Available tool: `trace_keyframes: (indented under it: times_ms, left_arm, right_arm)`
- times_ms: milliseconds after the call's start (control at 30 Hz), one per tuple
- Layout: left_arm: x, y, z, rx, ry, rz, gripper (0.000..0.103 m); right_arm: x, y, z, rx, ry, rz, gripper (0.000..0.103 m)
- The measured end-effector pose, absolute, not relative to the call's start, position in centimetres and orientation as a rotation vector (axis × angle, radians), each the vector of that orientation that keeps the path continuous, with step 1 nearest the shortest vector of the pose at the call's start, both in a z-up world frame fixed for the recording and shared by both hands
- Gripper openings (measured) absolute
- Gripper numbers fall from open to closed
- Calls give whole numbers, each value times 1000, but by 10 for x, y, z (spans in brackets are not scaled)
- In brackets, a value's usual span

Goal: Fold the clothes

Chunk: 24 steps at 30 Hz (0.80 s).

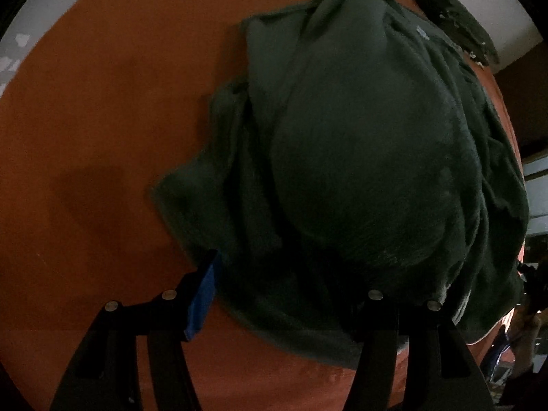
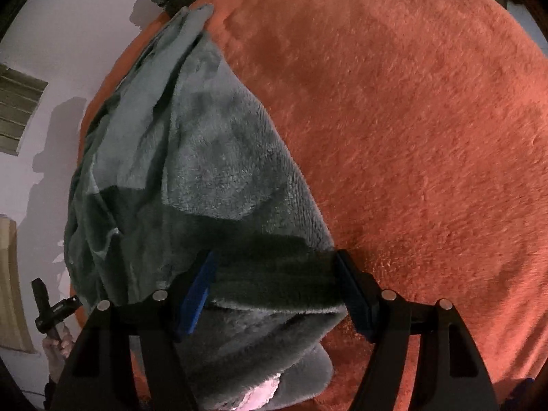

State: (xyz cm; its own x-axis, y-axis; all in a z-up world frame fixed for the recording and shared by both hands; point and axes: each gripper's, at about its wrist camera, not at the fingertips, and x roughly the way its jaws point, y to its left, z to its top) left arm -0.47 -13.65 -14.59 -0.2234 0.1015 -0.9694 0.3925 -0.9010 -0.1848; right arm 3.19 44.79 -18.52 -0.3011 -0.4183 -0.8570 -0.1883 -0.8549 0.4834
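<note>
A dark green fleece garment [image 1: 359, 137] lies crumpled on the orange plush surface [image 1: 102, 120]. My left gripper [image 1: 291, 267] points down over the garment's near edge. Its left blue pad [image 1: 202, 294] shows mostly bare beside the cloth, while the cloth covers its right finger. In the right wrist view the same garment [image 2: 191, 157] looks grey-green and lies along the left side of the orange surface [image 2: 411, 120]. A thick fold of it fills the whole gap of my right gripper [image 2: 274, 257], and both blue pads touch that fold.
A second dark green piece [image 1: 452, 17] lies at the far edge by the white wall [image 2: 68, 34]. A hand holding the other gripper's handle [image 2: 51, 308] shows at the lower left of the right wrist view. Bare orange plush spreads to the garment's sides.
</note>
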Motion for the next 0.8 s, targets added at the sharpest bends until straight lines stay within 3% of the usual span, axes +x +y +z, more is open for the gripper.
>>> trace_keyframes:
  times_ms: [33,67,167,433,600,700,733,767,800]
  left_arm:
    - [-5,-135,-148,1823,576,-2232,63]
    - [-5,-135,-151,1817,542,-2210,63]
    - [-3,-143,-156,1777,545,-2152,63]
    - [-3,-157,-155,1728,689,-2105,64]
    - [-13,-145,-158,1706,687,-2113,63]
    - [-17,-143,-155,1667,740,-2111,50]
    - [-17,-143,-154,1650,766,-2107,40]
    - [-17,-144,-152,1625,793,-2103,35]
    - [-16,-145,-150,1600,820,-2097,23]
  right_arm:
    - [31,450,-185,1745,-797,-2296,37]
    - [31,452,-183,1722,-831,-2303,23]
    - [29,461,-165,1647,-856,-2406,12]
    - [15,506,-25,1307,-495,-2975,9]
    - [7,536,0,1289,-325,-3184,9]
    - [1,559,-18,1388,-340,-3202,9]
    - [-1,569,-30,1445,-368,-3187,9]
    - [-6,579,-49,1535,-459,-3117,10]
    - [-11,590,-70,1627,-561,-3029,13]
